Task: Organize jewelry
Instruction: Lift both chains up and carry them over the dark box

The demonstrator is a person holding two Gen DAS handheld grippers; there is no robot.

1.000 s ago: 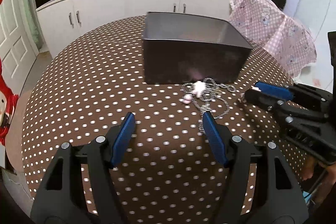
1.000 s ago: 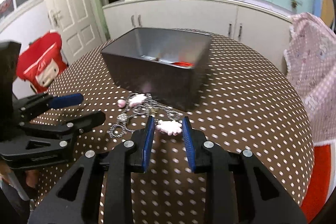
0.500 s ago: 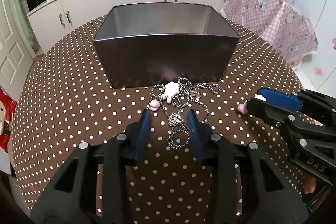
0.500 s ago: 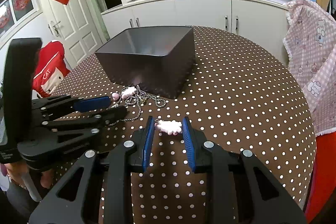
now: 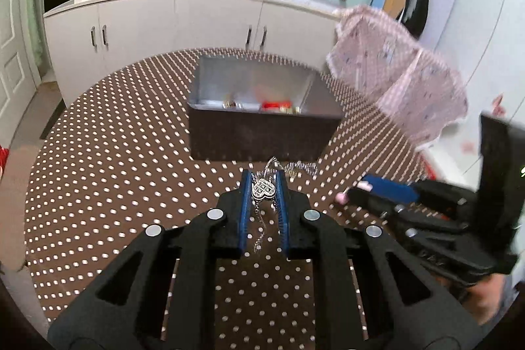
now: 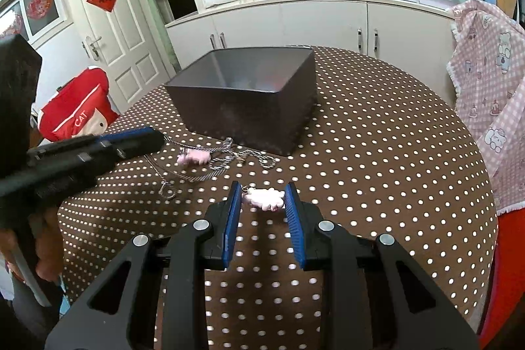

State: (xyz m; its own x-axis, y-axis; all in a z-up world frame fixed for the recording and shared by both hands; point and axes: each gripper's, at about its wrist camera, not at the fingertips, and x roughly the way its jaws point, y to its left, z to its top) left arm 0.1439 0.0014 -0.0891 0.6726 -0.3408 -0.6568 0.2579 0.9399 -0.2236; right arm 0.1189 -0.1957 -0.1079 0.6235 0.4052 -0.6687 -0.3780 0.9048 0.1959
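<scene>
The left gripper [image 5: 263, 190] is closing its blue pads on a silver heart-shaped pendant [image 5: 262, 189], which sits pinched between them near the tips; a thin silver chain [image 5: 259, 227] hangs down from the pendant between the fingers, clear of the brown polka-dot worktop [image 5: 108, 159]. More of the chain [image 6: 210, 168] trails across the worktop in loose loops in front of the dark box [image 6: 244, 100], with a pale pink charm [image 6: 193, 157] caught up in it just off the left gripper's tip. The right gripper [image 6: 263, 199] is clamped on a second pink charm [image 6: 265, 198], a lumpy cloud-like piece held across the gap between its pads, low over the worktop and nearer the camera than the tangle of chain. The box stands open at the middle of the round worktop, and the left wrist view shows small items lying in it, something red [image 5: 276, 104] among them, too blurred to name.
</scene>
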